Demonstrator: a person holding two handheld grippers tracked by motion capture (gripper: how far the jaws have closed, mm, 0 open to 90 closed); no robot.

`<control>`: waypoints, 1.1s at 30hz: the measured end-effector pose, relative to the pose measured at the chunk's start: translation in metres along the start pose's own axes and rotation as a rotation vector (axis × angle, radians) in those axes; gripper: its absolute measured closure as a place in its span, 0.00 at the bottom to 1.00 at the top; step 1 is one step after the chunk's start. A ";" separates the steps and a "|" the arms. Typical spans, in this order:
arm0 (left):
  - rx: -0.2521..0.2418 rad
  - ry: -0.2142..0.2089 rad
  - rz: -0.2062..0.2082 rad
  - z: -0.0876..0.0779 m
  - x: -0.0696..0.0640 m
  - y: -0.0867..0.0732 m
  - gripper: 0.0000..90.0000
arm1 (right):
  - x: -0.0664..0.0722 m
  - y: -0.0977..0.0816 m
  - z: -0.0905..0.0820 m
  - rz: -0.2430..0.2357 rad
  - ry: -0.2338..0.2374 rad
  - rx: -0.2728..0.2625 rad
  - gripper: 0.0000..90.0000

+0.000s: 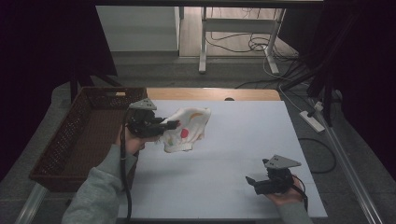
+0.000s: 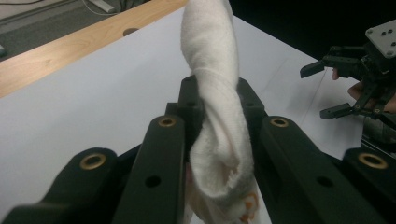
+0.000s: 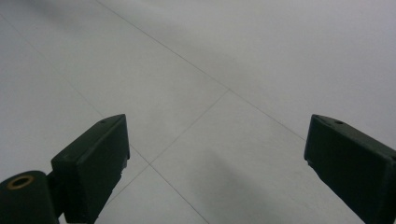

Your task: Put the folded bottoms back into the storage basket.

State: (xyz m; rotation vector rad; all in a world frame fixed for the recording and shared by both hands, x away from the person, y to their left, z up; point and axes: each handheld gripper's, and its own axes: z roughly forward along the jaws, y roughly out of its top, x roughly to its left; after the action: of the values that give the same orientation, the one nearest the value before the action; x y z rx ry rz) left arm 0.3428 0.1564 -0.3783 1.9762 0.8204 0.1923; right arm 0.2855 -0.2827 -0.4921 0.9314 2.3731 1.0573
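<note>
A white cloth [image 1: 187,129] with red, orange and yellow marks hangs above the white table [image 1: 243,140], left of its middle. My left gripper [image 1: 172,125] is shut on the cloth's left edge; in the left gripper view the twisted cloth [image 2: 219,121] runs up between the black jaws. My right gripper [image 1: 251,182] is held low near the table's front right, open, with nothing between its jaws. The left gripper view shows it open at the far right [image 2: 329,88]. In the right gripper view its jaws stand wide apart over bare table [image 3: 224,93].
A brown wicker basket [image 1: 60,154] stands beside the table's left edge. A wooden strip [image 1: 210,93] runs along the table's far edge. Cables and a power strip [image 1: 314,120] lie on the floor to the right.
</note>
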 end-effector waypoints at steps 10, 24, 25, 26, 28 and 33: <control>-0.022 0.004 -0.008 -0.011 0.003 -0.006 0.86 | 0.000 0.000 0.001 0.001 0.001 0.005 0.08; -0.040 0.024 -0.019 -0.028 0.006 -0.013 0.86 | -0.001 0.000 0.000 0.007 -0.006 0.002 0.08; -0.044 0.027 -0.020 -0.030 0.007 -0.013 0.86 | -0.001 -0.001 0.000 0.009 -0.005 0.001 0.08; -0.044 0.027 -0.020 -0.030 0.007 -0.013 0.86 | -0.001 -0.001 0.000 0.009 -0.005 0.001 0.08; -0.047 0.031 -0.024 -0.034 0.008 -0.014 0.86 | -0.001 -0.001 0.001 0.011 -0.005 0.003 0.08; -0.054 0.038 -0.030 -0.040 0.010 -0.016 0.86 | -0.002 -0.001 0.001 0.013 -0.004 0.007 0.08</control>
State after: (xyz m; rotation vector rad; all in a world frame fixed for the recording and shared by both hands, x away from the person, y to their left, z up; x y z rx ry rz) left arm 0.3248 0.1965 -0.3725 1.9133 0.8606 0.2328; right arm 0.2871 -0.2838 -0.4934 0.9513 2.3723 1.0513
